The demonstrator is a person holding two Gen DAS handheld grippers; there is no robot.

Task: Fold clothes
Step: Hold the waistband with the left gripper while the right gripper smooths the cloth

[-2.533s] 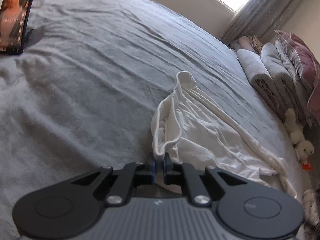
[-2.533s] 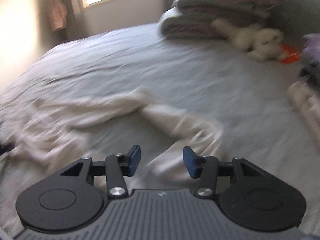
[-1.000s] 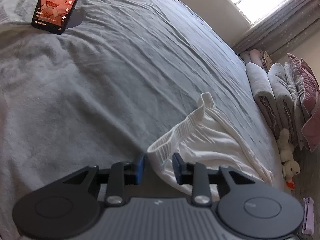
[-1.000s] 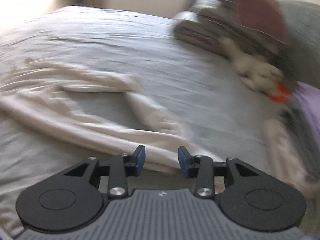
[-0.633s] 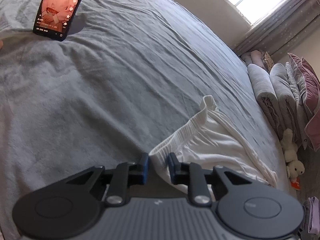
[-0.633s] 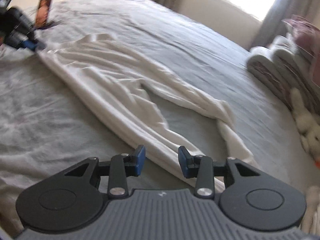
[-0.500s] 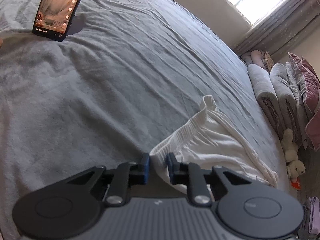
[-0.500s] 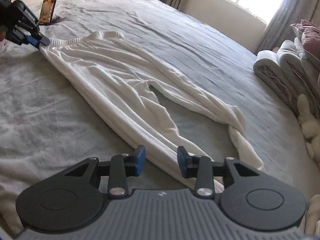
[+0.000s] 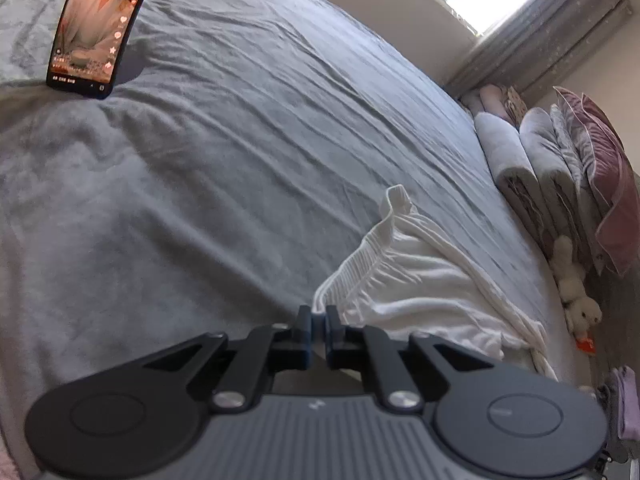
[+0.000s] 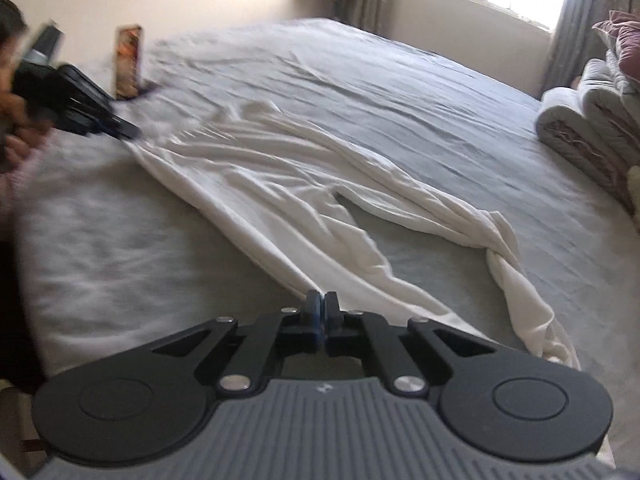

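At the bottom centre of the right wrist view, the right gripper (image 10: 321, 309) is clamped on the near edge of one leg of the white trousers (image 10: 280, 176), which stretch away across the grey bed (image 10: 420, 92) toward the upper left of the frame. There the left gripper (image 10: 127, 133), held in a person's hand (image 10: 16, 136), pinches the ribbed waistband (image 9: 360, 256); in its own view the left gripper (image 9: 319, 320) grips that waistband's corner at lower centre. Beyond, a phone (image 9: 96, 24) stands propped at upper left, with folded bedding (image 9: 532, 168) and a soft toy (image 9: 576, 292) along the right edge.
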